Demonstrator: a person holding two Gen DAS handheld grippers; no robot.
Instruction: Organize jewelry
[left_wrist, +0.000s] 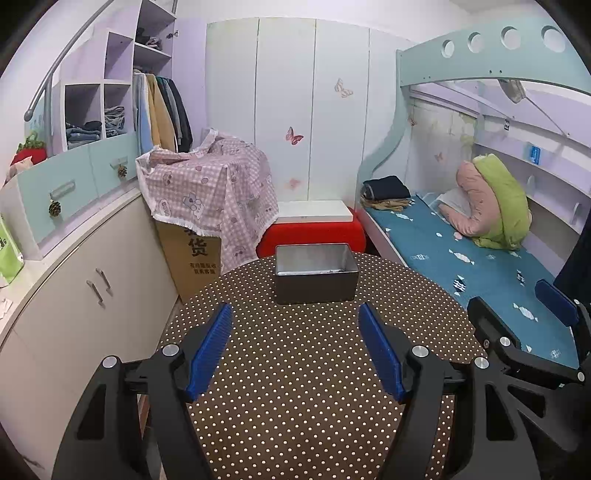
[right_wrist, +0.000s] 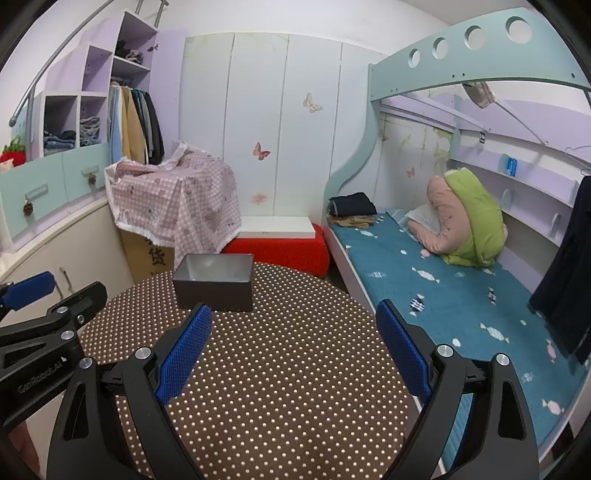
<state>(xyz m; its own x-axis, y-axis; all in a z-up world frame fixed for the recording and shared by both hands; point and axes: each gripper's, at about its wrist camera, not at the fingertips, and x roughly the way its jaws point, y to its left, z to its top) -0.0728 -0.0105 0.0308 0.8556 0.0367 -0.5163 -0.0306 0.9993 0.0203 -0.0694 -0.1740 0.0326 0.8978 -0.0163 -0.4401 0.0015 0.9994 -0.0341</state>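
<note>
A grey metal box stands open at the far edge of the round brown polka-dot table. A thin strip of small items shows along its inner front edge; I cannot tell what they are. My left gripper is open and empty above the table, short of the box. My right gripper is open and empty, to the right of the box in the right wrist view. Each gripper shows at the edge of the other's view: the right one, the left one.
A bunk bed with a blue sheet runs along the table's right. A red stool with a white board stands behind the box. A cardboard box under pink checked cloth and a cream cabinet are to the left.
</note>
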